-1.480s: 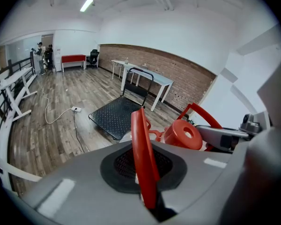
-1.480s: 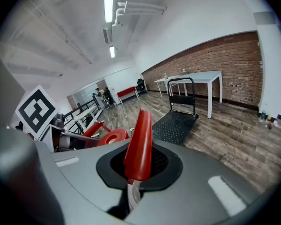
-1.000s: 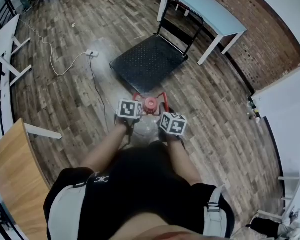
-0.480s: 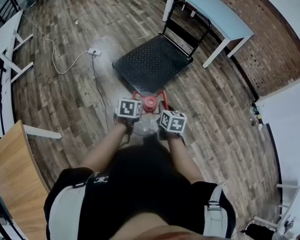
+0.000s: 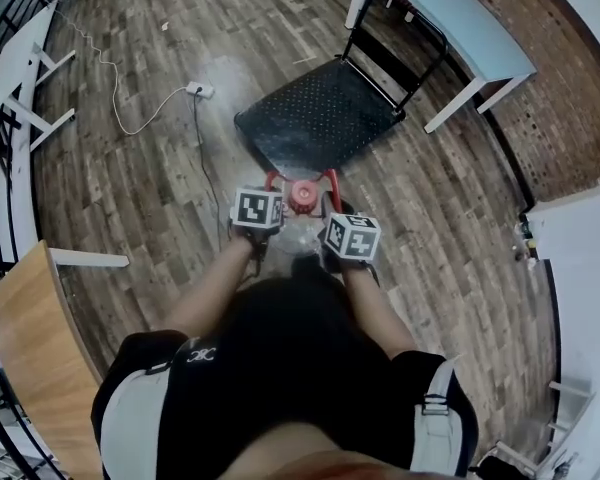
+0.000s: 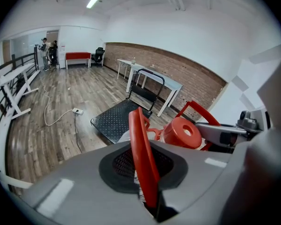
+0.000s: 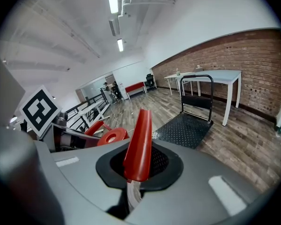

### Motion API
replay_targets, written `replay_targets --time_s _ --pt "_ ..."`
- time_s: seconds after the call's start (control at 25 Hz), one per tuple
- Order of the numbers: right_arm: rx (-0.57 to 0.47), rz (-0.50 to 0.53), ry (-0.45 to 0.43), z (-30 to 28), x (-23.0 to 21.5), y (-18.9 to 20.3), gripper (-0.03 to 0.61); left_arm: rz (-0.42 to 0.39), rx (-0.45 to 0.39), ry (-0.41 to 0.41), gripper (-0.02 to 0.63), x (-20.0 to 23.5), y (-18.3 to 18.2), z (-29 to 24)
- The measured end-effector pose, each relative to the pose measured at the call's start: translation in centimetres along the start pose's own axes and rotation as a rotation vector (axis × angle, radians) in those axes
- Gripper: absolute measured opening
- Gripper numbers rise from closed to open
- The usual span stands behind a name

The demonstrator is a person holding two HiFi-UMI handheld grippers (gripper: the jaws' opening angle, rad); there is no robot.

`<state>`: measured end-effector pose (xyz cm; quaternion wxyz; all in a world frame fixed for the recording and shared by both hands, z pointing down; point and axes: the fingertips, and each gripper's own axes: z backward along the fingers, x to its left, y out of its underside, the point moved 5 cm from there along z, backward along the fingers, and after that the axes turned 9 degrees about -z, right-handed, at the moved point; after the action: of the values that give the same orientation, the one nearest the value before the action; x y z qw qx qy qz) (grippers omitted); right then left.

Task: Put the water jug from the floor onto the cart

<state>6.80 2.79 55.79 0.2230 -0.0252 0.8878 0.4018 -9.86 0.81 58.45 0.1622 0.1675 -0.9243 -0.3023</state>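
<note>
Clamping a red handle (image 6: 141,153) of the jug (image 5: 300,230), the left hand-held gripper (image 6: 147,197) has its jaws closed tight on the band, which runs up out of the slot between them. The right hand-held gripper (image 7: 133,191) is clenched the same way on the red handle (image 7: 139,144) on the jug's other side. From the head view the two marker cubes sit side by side in front of the person, with the jug's red cap (image 5: 303,196) between them and its clear body just below. The jug hangs between the hand-held grippers just short of the near edge of the cart (image 5: 320,118), not on its black studded deck. The cart stands on the wood floor (image 5: 130,188) with its upright push bar (image 5: 395,43) at the far end, beside a pale blue desk (image 5: 450,13). A white cable with a socket (image 5: 202,90) lies on the floor left of the cart.
</note>
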Motion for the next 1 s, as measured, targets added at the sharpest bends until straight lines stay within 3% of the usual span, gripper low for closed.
replay_targets --time_s 0.4,0.64,1.0 --pt "0.087 0.021 -0.061 -5.5 -4.1 -5.6 0.029 0.039 0.036 -0.026 0.023 0.5 -6.3 -5.3" --pt "0.120 -0.017 -0.096 -8.9 -6.4 -9.1 0.031 0.036 0.055 -0.050 0.023 1.2 -10.5 -8.6" --pt "0.195 -0.047 -0.154 -13.7 -9.1 -13.7 0.031 0.097 0.030 -0.038 0.017 2.7 -16.0 -12.7"
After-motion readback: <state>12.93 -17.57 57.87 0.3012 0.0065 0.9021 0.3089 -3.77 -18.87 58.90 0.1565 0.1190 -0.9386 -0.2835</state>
